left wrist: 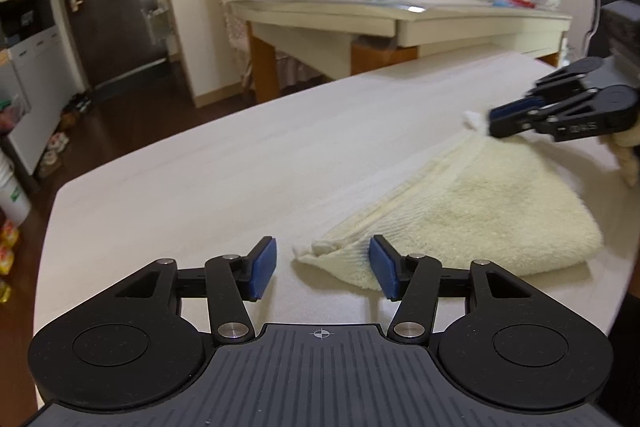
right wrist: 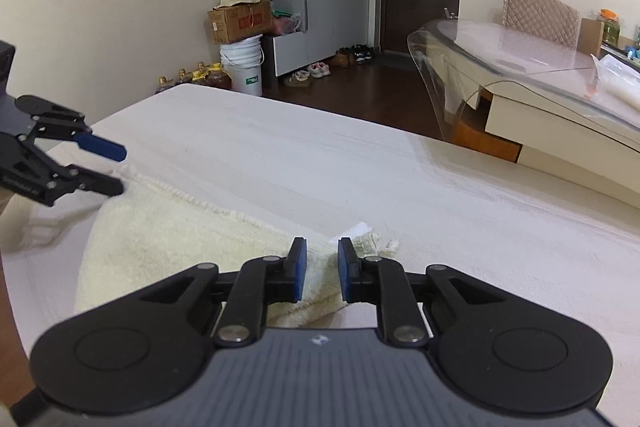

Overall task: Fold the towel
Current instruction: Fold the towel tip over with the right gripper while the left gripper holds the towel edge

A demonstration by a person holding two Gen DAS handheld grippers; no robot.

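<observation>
1. Left gripper [left wrist: 322, 269] is hovering with its fingers spread wide, straddling the near corner of the cream terry towel [left wrist: 472, 211] without pinching it. My judgement: it is lining up to take that corner.
2. The towel is lying already doubled on the white tabletop [left wrist: 200, 187], folded edge toward the person, hemmed edges toward the room.
3. Right gripper [right wrist: 321, 269] is sitting at the other hemmed corner, blue pads narrowly apart with towel fabric between them. Whether they are actually biting the cloth, I cannot tell.
4. Probable reason for the pairing: one tool per corner, so both corners can be carried over together for the next fold.
5. Cross-view notes: the left camera is showing a white tag poking out beyond the right gripper's tips; the right camera is showing the left gripper's gap side-on, clearly open.
</observation>
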